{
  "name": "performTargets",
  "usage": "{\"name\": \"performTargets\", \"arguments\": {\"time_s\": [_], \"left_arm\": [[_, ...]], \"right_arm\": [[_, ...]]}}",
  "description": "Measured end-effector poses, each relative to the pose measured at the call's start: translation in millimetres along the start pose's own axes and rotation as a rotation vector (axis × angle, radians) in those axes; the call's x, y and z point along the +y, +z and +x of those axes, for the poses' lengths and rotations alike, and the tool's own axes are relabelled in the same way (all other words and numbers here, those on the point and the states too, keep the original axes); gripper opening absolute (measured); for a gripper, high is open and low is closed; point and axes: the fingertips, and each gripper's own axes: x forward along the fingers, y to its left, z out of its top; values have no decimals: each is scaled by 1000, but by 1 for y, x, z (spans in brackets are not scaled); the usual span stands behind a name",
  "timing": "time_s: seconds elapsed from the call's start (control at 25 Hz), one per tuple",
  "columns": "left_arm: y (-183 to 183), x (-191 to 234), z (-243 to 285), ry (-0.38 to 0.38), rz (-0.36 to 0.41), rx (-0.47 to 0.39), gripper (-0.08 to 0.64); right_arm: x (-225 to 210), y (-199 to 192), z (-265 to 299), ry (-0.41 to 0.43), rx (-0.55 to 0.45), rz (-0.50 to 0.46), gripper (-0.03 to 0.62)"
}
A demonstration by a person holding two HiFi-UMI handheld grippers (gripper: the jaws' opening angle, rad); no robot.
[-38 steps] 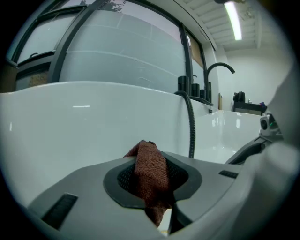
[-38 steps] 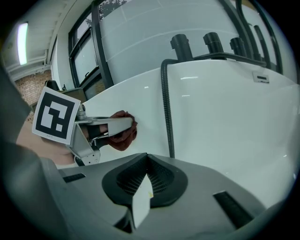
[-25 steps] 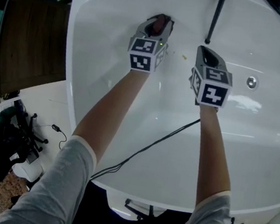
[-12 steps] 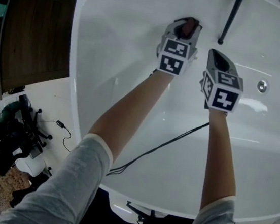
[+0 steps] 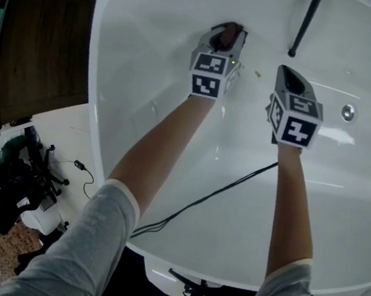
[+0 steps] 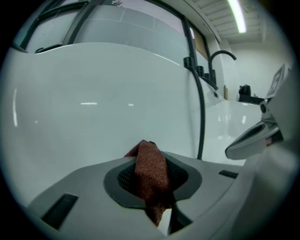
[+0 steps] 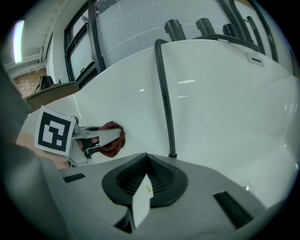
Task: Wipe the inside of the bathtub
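Observation:
The white bathtub (image 5: 148,71) fills the head view. My left gripper (image 5: 225,39) is shut on a reddish-brown cloth (image 5: 226,34), and the cloth lies against the tub's inner wall. The left gripper view shows the cloth (image 6: 151,172) bunched between the jaws of that gripper (image 6: 158,208). To the right and a little nearer, my right gripper (image 5: 288,75) hangs over the tub floor. In its own view it (image 7: 139,212) is shut on a small white slip (image 7: 141,193), and the left gripper (image 7: 101,137) with the cloth (image 7: 114,144) shows ahead of it at the left.
A black shower hose (image 5: 305,24) hangs down the tub wall just right of the cloth. A round metal fitting (image 5: 348,112) sits at the right. A black cable (image 5: 213,195) crosses the tub's near slope. A small yellowish speck (image 5: 257,73) lies between the grippers. A dark wooden surface (image 5: 46,51) stands left of the tub.
The left gripper swept the cloth right toward the hose, then back left along the wall. The right gripper has stayed where it was.

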Motion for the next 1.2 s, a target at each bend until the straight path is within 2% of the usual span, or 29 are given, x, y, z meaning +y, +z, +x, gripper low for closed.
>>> {"name": "performTargets", "arguments": {"time_s": [0.12, 0.24, 0.4, 0.56, 0.68, 0.8, 0.96, 1.04, 1.2], "left_arm": [[-20, 30, -10, 52, -11, 33, 91], [-23, 27, -8, 51, -7, 22, 91], [-26, -2, 8, 9, -17, 19, 91], [-29, -50, 34, -62, -7, 28, 91], [-35, -66, 39, -94, 11, 36, 91], [-37, -55, 35, -92, 39, 37, 91], [-55, -14, 20, -5, 0, 59, 91], [-62, 3, 13, 24, 4, 64, 91], [-67, 1, 17, 11, 18, 60, 92]], "right_arm": [[2, -3, 5, 2, -4, 5, 9], [4, -6, 9, 4, -5, 9, 9], [6, -8, 13, 5, -2, 7, 9], [-5, -11, 12, -10, 0, 0, 9], [-13, -12, 10, -28, -5, 5, 9], [-20, -9, 8, -43, -10, 11, 9], [-25, -12, 9, -57, -13, 29, 9], [-25, -12, 12, -57, -18, 37, 9], [-29, -13, 19, -63, -25, 45, 9]]}}
